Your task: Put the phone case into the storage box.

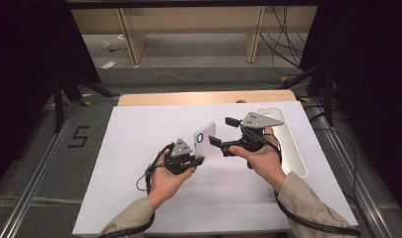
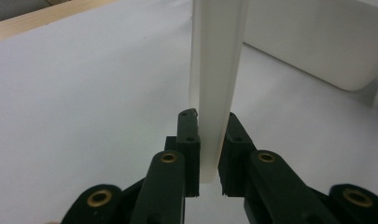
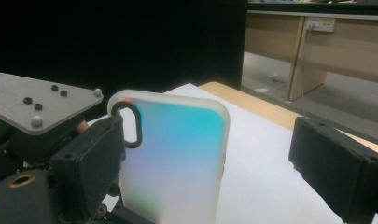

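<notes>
The person is holding a phone case (image 1: 205, 139) upright above the middle of the white table (image 1: 139, 148), pinched in the left gripper (image 1: 197, 159). In the left gripper view the two black jaws are closing on the bottom edge of the case (image 2: 214, 93), one pad on each face, and the case is rising straight up toward twelve o'clock between them. So the lift looks done: the case is hanging clear of the board rather than lying on it.

The right gripper (image 1: 223, 133) is coming in from about three o'clock of the case. Its jaws are standing wide apart with nothing between them; in the right gripper view one jaw is sitting at the far left, the other at the far right, and the case (image 3: 172, 163) is standing in the gap nearer the left one, its back shimmering blue-green, with the dark camera-hole ring at its top left corner. I can't tell from here whether that left jaw is touching the case.

A white tray (image 1: 293, 144) is lying along the table's right side, at roughly three o'clock from the hands, and it looks bare.

As I judge it, this is the middle of a handover or a two-handed grip: the pick-up is finished, the second gripper is lined up around the case but not yet closing, and whatever placing is meant, perhaps in that tray, is left to do.
</notes>
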{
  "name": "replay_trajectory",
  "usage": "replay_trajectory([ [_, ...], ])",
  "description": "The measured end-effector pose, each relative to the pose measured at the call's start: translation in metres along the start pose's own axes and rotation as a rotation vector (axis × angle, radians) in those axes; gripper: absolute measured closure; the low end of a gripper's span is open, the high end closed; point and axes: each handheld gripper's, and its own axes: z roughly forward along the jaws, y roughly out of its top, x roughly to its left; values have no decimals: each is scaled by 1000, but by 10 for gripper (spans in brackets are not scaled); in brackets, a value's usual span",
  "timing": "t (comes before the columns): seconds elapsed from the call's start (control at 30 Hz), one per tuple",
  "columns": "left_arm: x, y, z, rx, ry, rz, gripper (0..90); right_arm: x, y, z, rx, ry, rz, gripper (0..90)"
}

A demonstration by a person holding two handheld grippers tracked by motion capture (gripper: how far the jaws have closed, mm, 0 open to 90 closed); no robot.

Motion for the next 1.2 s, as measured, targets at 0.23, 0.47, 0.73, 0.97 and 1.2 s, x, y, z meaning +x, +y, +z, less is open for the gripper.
replay_trajectory([
  [0.23,-2,1,3,12,11,-5,808,6,-1,3,-4,-7,-6,93],
  [0.47,-6,3,6,17,12,-7,808,10,-2,5,-13,-22,1,86],
  [0.73,-10,4,10,25,11,-10,809,12,-4,8,-13,-33,8,80],
  [0.97,-13,5,13,27,10,-6,808,14,-8,13,-14,-50,19,82],
  [1.2,-18,6,15,28,4,3,808,15,-11,14,-14,-67,27,91],
])
